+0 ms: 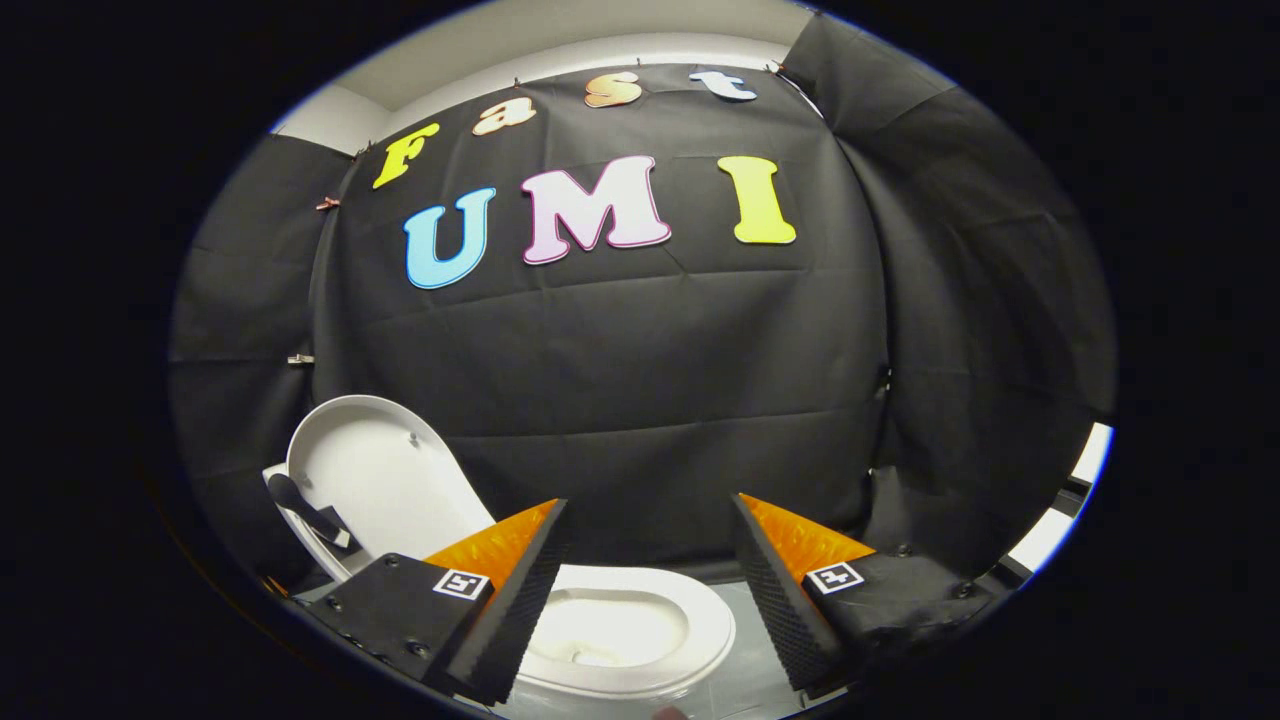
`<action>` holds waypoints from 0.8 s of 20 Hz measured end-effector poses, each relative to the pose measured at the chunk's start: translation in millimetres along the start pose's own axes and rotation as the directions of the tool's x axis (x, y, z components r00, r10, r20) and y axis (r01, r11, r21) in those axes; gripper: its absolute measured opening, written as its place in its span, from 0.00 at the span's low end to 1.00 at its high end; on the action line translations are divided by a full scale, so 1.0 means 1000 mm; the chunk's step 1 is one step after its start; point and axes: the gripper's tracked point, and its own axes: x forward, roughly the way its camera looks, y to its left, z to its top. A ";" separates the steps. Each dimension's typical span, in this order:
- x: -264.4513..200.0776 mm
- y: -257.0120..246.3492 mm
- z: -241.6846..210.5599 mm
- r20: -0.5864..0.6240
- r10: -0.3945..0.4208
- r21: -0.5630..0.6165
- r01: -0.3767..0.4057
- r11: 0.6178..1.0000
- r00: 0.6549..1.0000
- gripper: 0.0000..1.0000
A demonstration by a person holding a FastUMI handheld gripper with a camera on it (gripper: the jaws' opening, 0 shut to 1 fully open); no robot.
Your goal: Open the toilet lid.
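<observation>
Booth wall (620,400): black cloth, spanning the middle and upper frame, creased.

Toilet (640,640): white, lower centre of frame, seat down, bowl open to view between and below the fingers.

Lid (375,480): white, lower left of frame, raised and leaning back toward the wall, underside facing the camera, two small bumpers visible near its top edge. Hinge end hidden behind the left finger.

Floor (745,670): pale, lower centre-right, beside the seat.

Tool (650,560): bottom of frame, spread wide, holding nothing. Left finger (520,600) overlapping the seat's near-left rim; contact cannot be told. Right finger (775,600) just right of the seat, apart from it.
</observation>
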 end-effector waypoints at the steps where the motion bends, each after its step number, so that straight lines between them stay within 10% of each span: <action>1: 0.000 0.000 0.000 -0.004 0.002 0.000 -0.002 1.000 1.000 0.99; 16: 0.000 -0.001 -0.005 -0.017 -0.002 -0.017 0.001 1.000 1.000 0.99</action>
